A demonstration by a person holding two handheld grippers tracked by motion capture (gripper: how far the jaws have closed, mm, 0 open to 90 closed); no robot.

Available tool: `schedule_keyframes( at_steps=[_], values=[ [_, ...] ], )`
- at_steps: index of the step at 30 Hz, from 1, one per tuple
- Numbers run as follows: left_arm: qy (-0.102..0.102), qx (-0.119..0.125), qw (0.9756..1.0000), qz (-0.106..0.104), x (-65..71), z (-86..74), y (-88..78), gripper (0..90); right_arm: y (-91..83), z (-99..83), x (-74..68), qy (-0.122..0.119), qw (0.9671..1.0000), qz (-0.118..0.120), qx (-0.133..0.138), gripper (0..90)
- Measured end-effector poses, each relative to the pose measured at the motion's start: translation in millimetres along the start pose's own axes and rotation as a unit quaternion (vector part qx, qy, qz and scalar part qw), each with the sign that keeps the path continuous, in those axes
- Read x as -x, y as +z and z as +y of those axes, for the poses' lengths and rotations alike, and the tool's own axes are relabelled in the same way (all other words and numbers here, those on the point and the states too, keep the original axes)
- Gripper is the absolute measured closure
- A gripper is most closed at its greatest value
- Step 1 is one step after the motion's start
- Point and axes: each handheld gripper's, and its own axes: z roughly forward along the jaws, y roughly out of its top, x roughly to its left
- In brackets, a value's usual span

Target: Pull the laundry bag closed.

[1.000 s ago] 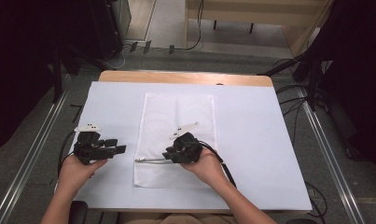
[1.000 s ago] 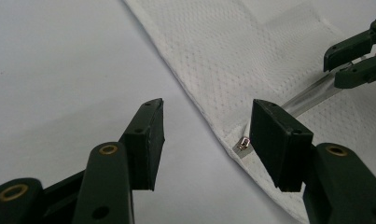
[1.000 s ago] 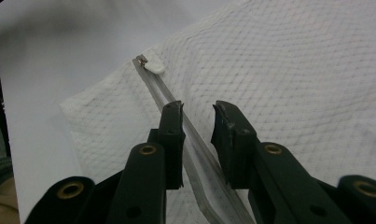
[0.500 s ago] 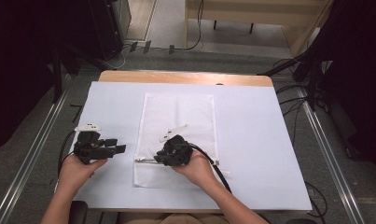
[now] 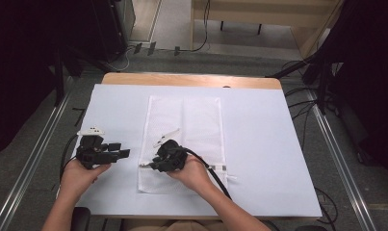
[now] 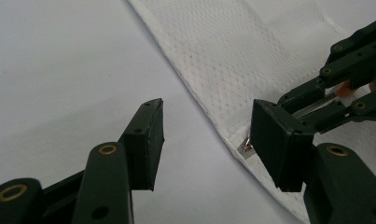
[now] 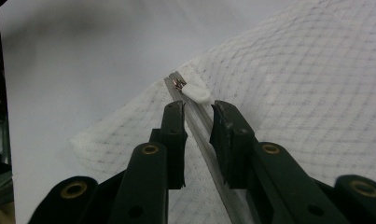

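while the left gripper (image 5: pixel 126 153) sits over the bare white table cover (image 5: pixel 259 144), just off the left edge of the mesh bag (image 5: pixel 201 115), its jaws stand wide apart with nothing between them. the left gripper view has that same gripper (image 6: pixel 206 135) looking at the bag's (image 6: pixel 251 51) edge, with the metal end of the zipper (image 6: pixel 245 147) peeking out beside one pad.

the white mesh bag lies flat in the middle of the table, long side running away from the person, and its zipper (image 5: pixel 146 165) crosses the near end. the right gripper (image 5: pixel 155 162) lies low over that near left part of the bag, pointing left along the zipper. in the right gripper view the right gripper (image 7: pixel 198 140) has its jaws narrow – one either side of the zipper track (image 7: pixel 202 126) – and they have just eased slightly apart; gaps show beside the track, so they are not clamped on it. the white pull tab (image 7: pixel 196 93) lies just ahead of the fingertips, near the bag's (image 7: pixel 316 93) corner.
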Motion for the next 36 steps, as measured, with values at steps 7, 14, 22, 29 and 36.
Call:
schedule_keyframes(
  at_steps=[7,14,22,29,36],
  values=[
    [0.001,-0.003,1.0000,0.000,-0.3,0.2,0.3,45.2,8.3,3.4,1.7,0.006,0.9999,0.000,-0.008,75.2],
    [-0.001,-0.002,1.0000,0.000,-0.7,-0.1,0.1,45.2,16.1,7.9,4.5,0.009,0.9999,0.003,-0.009,72.6],
    [0.000,-0.004,1.0000,0.001,-0.5,-0.5,0.4,45.1,24.7,15.8,-0.8,0.004,0.9999,0.006,-0.014,73.1],
    [0.000,-0.005,1.0000,0.001,-1.8,-1.1,-0.4,45.2,26.7,17.6,-3.4,-0.004,0.9997,0.010,-0.020,79.1],
    [-0.001,-0.006,1.0000,0.002,-2.7,-1.8,-0.7,45.3,28.4,16.3,-8.9,-0.026,0.9993,0.004,-0.025,82.1]
  ],
)
